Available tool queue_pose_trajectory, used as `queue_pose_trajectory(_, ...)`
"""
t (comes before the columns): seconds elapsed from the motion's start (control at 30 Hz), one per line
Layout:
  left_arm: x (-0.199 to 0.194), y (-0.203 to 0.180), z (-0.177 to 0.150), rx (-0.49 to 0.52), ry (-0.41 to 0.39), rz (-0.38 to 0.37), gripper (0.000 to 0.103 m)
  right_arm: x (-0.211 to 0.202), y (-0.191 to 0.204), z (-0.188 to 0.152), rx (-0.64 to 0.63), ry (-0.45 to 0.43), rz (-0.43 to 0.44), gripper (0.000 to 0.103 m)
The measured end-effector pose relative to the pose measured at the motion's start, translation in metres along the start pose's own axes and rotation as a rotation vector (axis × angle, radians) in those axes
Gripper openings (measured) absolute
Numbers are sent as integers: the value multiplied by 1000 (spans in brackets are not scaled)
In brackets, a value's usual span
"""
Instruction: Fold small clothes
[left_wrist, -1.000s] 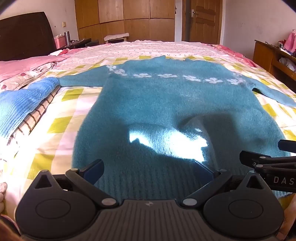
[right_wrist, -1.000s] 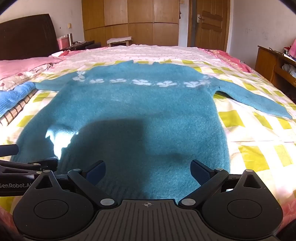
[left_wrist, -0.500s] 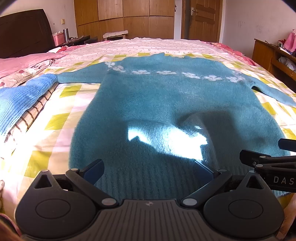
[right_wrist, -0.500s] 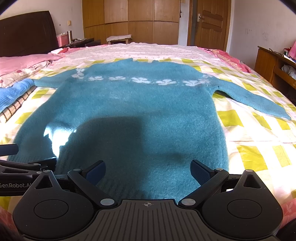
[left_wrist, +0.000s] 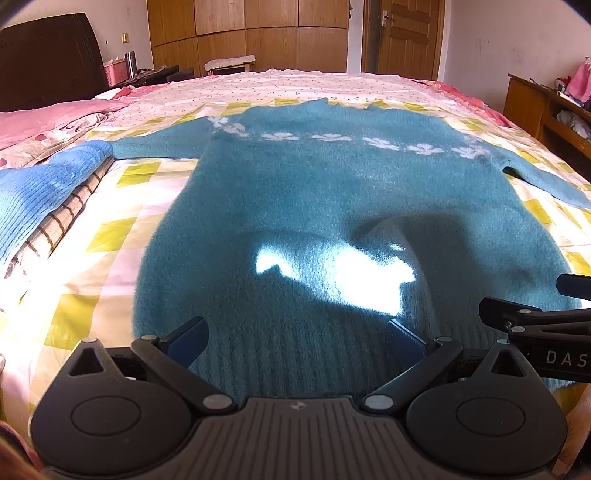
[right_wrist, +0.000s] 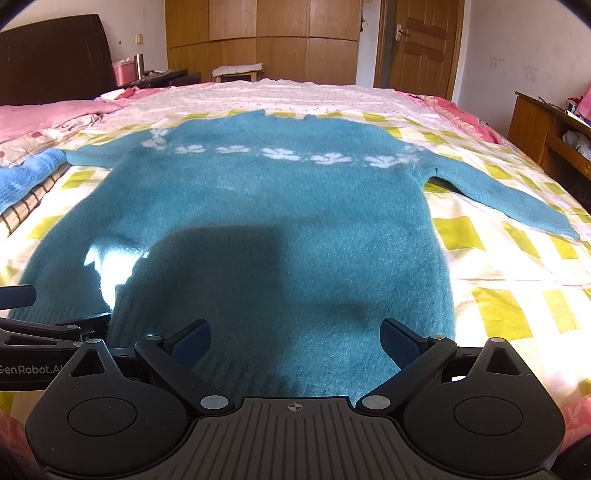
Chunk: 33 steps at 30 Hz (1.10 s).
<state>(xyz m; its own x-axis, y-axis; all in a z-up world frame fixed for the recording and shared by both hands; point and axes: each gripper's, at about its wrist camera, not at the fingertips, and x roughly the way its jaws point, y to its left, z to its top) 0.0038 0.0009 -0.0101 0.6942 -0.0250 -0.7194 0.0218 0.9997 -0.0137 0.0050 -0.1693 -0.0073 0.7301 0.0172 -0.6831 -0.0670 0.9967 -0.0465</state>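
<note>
A wide bed covered in a yellow-and-white checked quilt fills the room ahead of both tools. Spread flat across it, straight ahead of the fingers, lies a fuzzy teal knitted sweater with a band of white flowers across the chest. Its ribbed hem is nearest the tools and its neck farthest, with both sleeves stretched out sideways, probably laid open so folding can start. Off to the left, just beside the left sleeve, sits a folded blue ribbed knit on a checked cloth, likely a finished piece set aside.

The left gripper hovers low over the hem's left half, fingers spread wide, holding nothing. The right gripper hovers over the hem's right half, equally wide and empty. Side by side, they seem poised to take the hem. No fold is made yet.
</note>
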Motion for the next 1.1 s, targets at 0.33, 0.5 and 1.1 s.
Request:
queue_pose_trajectory(0.33,0,-2,-1,9,-5,4,103,1,-1,0,2,7,4,99)
queue_pose_trajectory(0.5,0,-3,-1,8,-5,5,103,2,-2,0,5,10,6,99)
queue_pose_trajectory(1.1,-1,-4,-3,11,-15,12,103,1,0,0,-9,7,-6,99)
